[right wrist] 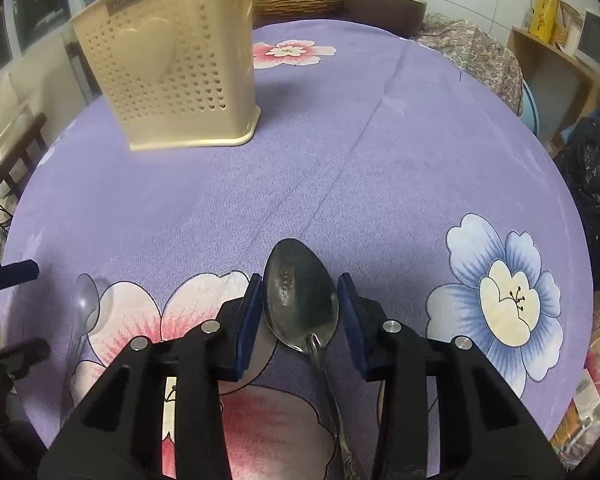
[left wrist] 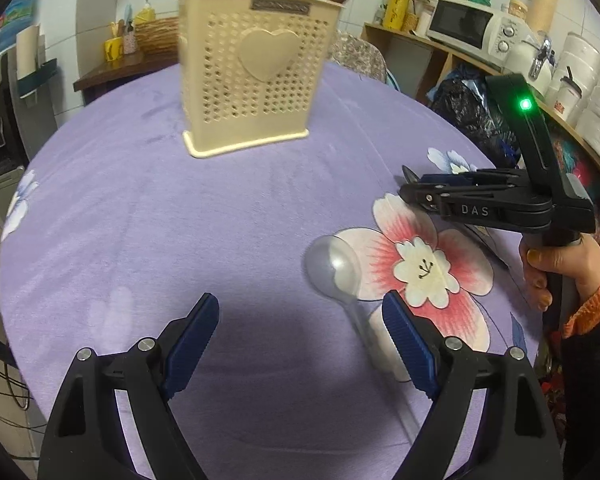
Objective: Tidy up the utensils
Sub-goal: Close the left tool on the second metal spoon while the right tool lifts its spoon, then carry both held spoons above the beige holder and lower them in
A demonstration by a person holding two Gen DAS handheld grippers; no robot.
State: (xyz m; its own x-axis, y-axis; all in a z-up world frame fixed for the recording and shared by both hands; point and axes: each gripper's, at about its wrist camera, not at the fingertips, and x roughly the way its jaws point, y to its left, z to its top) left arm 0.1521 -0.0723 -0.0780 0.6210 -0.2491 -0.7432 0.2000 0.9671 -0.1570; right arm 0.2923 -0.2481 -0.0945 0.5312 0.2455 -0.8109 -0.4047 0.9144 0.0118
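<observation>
Both wrist views low over table (left wrist: 120, 208), sharing caddy (left wrist: 252, 76).

Place: a home kitchen or dining corner.
Table: round, covered with a purple cloth (left wrist: 140, 208) printed with large flowers.
Walls: white tiles.
Shelf at right: a wooden unit holding a white microwave (left wrist: 470, 26), stacked white bowls (left wrist: 588, 80), jars and yellow packets.
Counter behind: a woven basket (left wrist: 156, 34) and small bottles.
On the table: a beige perforated cutlery holder (left wrist: 252, 76) with a heart.

Dim indoor light, slight motion blur, fisheye-warped dark corners
</observation>
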